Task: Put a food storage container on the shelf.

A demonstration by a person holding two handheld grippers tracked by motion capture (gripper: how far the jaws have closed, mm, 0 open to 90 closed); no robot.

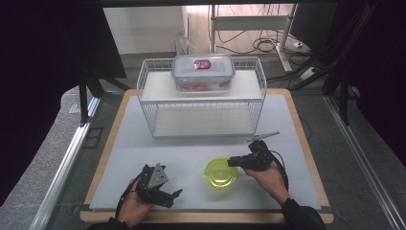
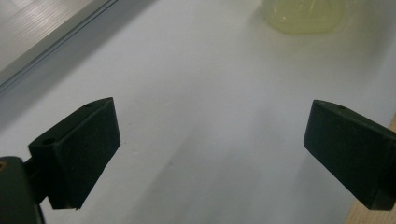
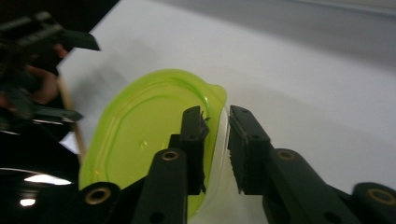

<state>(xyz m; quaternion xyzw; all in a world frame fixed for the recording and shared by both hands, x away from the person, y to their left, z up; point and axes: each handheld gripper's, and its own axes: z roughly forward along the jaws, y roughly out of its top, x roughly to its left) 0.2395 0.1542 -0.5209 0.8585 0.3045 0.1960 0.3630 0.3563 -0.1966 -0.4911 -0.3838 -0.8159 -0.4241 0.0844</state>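
Right gripper jaws clamp the green lid rim; left gripper jaws apart over bare mat.

Your desk has a wood edge and sits on grey floor. Black curtains hang both sides, and cables sprawl behind by a pale wall.
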